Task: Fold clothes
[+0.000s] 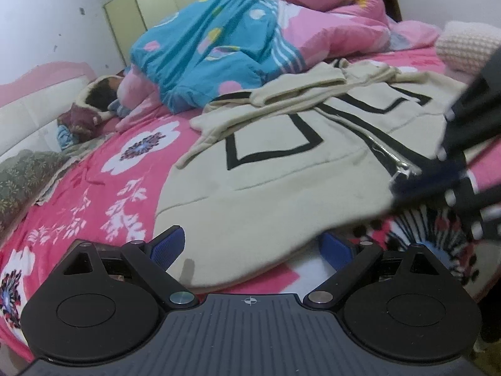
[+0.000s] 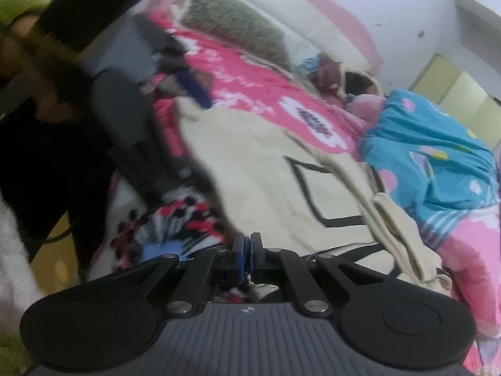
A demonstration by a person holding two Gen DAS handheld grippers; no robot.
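A cream fleece jacket point(image 1: 266, 169) with black outlined shapes lies spread on the pink flowered bed point(image 1: 94, 188); the left claw point(image 1: 252, 247) is spread wide at its near hem; the right claw point(image 2: 247, 247) is pressed together by the jacket's edge; a blue and pink quilt point(image 1: 219, 47) is heaped on the far side.

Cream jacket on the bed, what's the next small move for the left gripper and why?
Probably close the left gripper on the hem of the cream jacket. Its jaws stand open with the hem edge lying between them, while the right gripper looks shut at the jacket's edge, though whether it pinches cloth is unclear. Gripping would let both lift for a fold.
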